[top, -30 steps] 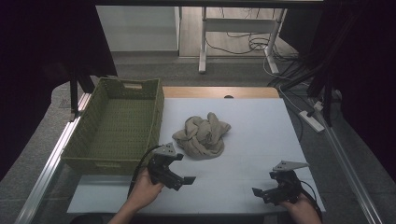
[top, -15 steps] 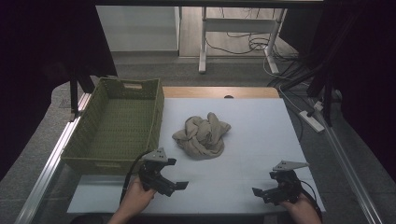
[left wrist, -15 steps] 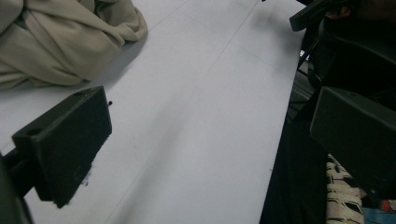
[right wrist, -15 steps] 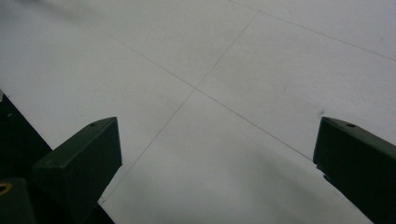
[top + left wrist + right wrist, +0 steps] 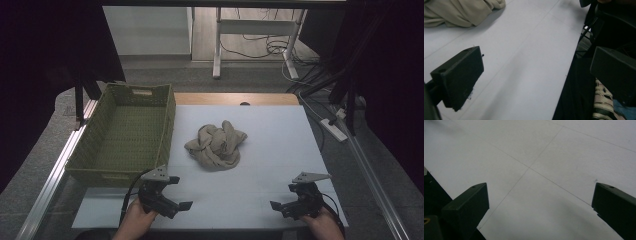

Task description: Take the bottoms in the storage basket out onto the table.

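Note:
A crumpled beige cloth (image 5: 216, 145) lies in the middle of the white table (image 5: 280, 135). It is also at the top left of the left gripper view, cloth (image 5: 461, 12). My left gripper (image 5: 180, 192) is held near the table's front edge, a little in front of the cloth and apart from it. Its jaws are wide apart with nothing between them, left gripper (image 5: 536, 75). My right gripper (image 5: 281, 197) hovers at the front right, open and empty over bare table, right gripper (image 5: 541, 205).
A green woven basket (image 5: 125, 135) stands empty along the table's left side. A metal rail (image 5: 55, 175) runs beside it. The table's front edge (image 5: 569, 75) is close under the left gripper. Desk legs and cables lie on the floor beyond the table.
My left gripper has drawn back from the cloth toward the front edge and now sits lower. The right gripper and the cloth have not moved.

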{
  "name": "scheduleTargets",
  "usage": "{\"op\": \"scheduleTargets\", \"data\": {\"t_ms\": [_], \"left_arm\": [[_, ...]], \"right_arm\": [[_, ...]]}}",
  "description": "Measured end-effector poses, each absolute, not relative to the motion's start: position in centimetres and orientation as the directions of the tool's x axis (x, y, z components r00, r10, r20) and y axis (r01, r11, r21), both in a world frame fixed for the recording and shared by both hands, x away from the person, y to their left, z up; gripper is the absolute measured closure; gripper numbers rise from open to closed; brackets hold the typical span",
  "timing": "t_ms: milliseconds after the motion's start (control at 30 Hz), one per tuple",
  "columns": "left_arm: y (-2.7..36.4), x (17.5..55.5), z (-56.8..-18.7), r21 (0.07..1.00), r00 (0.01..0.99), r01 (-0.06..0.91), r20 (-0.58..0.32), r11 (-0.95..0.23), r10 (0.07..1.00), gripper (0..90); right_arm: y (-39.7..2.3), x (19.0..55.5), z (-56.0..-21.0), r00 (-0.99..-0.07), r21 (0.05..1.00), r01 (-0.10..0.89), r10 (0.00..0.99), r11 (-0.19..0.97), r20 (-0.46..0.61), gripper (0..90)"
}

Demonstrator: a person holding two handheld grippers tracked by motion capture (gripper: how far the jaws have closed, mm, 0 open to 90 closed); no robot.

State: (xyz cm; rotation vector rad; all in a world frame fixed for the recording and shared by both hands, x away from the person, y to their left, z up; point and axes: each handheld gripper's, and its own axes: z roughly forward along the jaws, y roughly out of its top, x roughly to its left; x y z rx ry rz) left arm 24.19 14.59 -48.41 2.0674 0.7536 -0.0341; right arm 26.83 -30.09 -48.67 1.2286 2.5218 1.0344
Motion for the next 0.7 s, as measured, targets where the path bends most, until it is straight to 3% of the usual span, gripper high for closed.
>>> {"op": "scheduleTargets", "data": {"t_ms": [700], "left_arm": [[19.5, 21.0, -48.9, 0.744, 0.740, 0.569, -0.278, -0.349, 0.612, 0.0]], "right_arm": [[-30.0, 26.9, -48.7, -0.653, 0.636, 0.640, 0.741, 0.431, 0.155, 1.0]]}}
